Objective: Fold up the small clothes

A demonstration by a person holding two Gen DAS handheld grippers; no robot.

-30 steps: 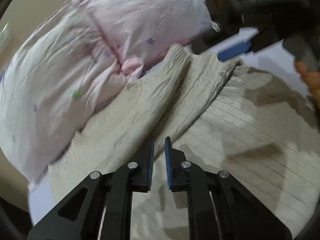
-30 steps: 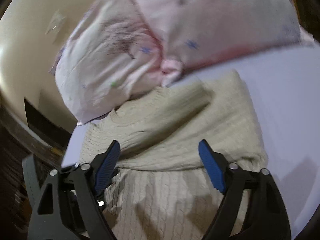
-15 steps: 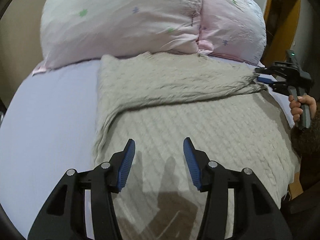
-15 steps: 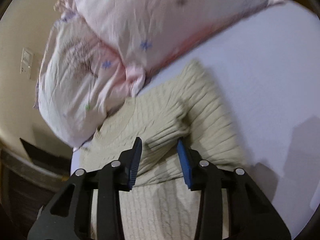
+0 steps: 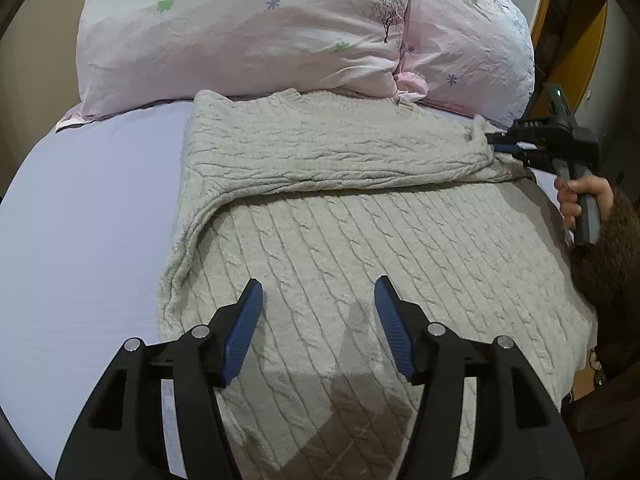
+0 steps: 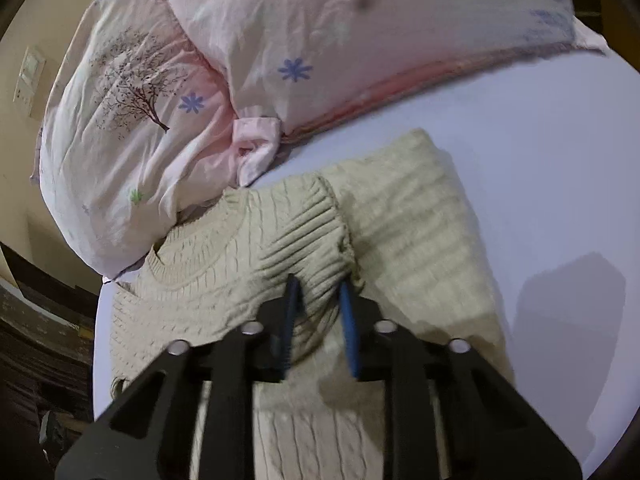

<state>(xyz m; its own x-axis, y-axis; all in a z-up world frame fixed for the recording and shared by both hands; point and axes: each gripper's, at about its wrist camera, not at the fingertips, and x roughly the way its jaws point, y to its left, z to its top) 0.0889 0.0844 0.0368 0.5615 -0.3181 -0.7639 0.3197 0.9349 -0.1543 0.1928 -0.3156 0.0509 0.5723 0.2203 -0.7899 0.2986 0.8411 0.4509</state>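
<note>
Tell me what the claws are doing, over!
Left claw open above sweater. Right claw shut on sleeve cuff, sleeve folded across. Pillows touch collar edge.

1. The beige cable-knit wool sweater (image 5: 360,240) carries vertical rope-like cables across its body; its folded sleeve cuff (image 6: 312,232) shows tight ribbing.
2. The pale pink crumpled cotton pillows (image 5: 248,28) are dotted with small purple-blue and green flowers; each also bears a dark, fine-branched tree print.
3. The plain pale lavender bed sheet (image 5: 80,220) has no pattern.
4. The left gripper (image 5: 318,312) is matte black with deep blue ridged finger pads (image 5: 244,332) and silver bolt heads.
5. The right gripper (image 6: 318,300) shares the black body and blue pads.
6. The wall (image 6: 16,12) is cream-yellow.
</note>
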